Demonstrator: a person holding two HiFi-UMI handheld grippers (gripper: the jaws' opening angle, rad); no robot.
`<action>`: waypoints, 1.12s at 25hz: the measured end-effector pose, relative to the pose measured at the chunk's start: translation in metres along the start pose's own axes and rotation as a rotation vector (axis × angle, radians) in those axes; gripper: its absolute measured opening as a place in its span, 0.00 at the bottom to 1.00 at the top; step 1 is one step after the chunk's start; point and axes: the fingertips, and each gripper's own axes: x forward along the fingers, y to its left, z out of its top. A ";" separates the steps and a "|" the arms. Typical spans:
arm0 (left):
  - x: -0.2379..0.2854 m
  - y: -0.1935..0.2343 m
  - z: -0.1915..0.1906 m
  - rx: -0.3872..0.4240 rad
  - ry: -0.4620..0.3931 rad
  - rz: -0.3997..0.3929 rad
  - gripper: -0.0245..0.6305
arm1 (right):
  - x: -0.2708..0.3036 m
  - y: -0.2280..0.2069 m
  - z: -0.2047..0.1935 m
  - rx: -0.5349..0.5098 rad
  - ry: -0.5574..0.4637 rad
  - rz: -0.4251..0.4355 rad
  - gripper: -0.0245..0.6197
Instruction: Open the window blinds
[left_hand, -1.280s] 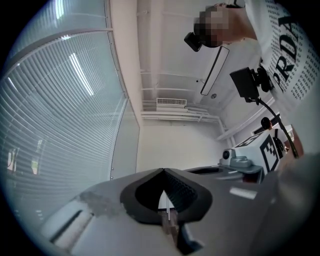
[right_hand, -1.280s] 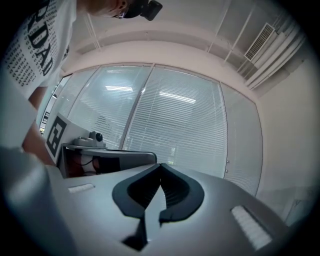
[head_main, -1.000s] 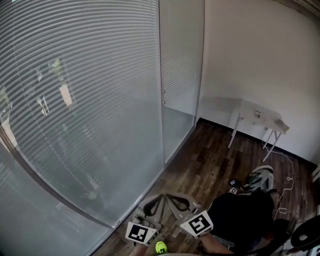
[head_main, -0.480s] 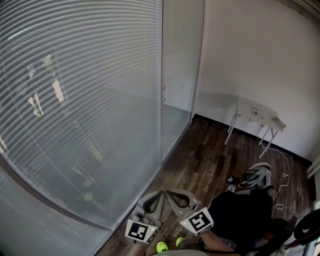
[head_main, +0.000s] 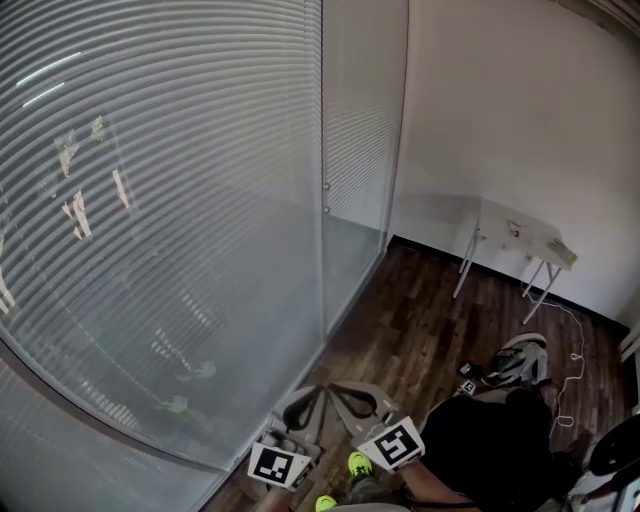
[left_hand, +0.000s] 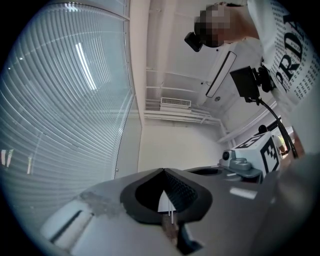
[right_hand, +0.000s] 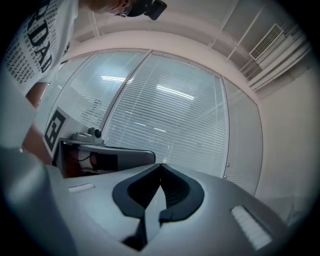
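The window blinds (head_main: 150, 200) cover the big window on the left, slats down and closed. A narrower blind panel (head_main: 360, 110) hangs beside them past a vertical frame. Low in the head view my left gripper (head_main: 318, 392) and right gripper (head_main: 340, 392) are held side by side, well short of the blinds. Both point toward the glass, and both are shut with nothing between their tips. The left gripper view shows its shut tips (left_hand: 163, 171) with the blinds (left_hand: 60, 100) to the left. Past the right gripper's shut tips (right_hand: 161, 165), the blinds (right_hand: 170, 120) lie straight ahead.
A white wall (head_main: 520, 110) meets the window at the corner. A small white folding table (head_main: 515, 235) stands against it on the dark wood floor (head_main: 420, 320). A helmet-like object (head_main: 520, 360) and a white cable lie on the floor at the right.
The person has stepped along the floor and both grippers moved with them, staying low, side by side and shut. The bright reflections on the blinds shifted.
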 end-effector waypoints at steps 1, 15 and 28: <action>0.005 0.004 -0.001 0.003 0.001 0.005 0.03 | 0.004 -0.004 -0.002 -0.004 -0.001 0.005 0.05; 0.136 0.022 -0.015 0.033 0.007 0.048 0.03 | 0.023 -0.134 -0.021 -0.037 -0.022 0.045 0.05; 0.219 0.019 -0.064 0.062 0.040 0.104 0.03 | 0.022 -0.212 -0.076 -0.008 -0.035 0.086 0.05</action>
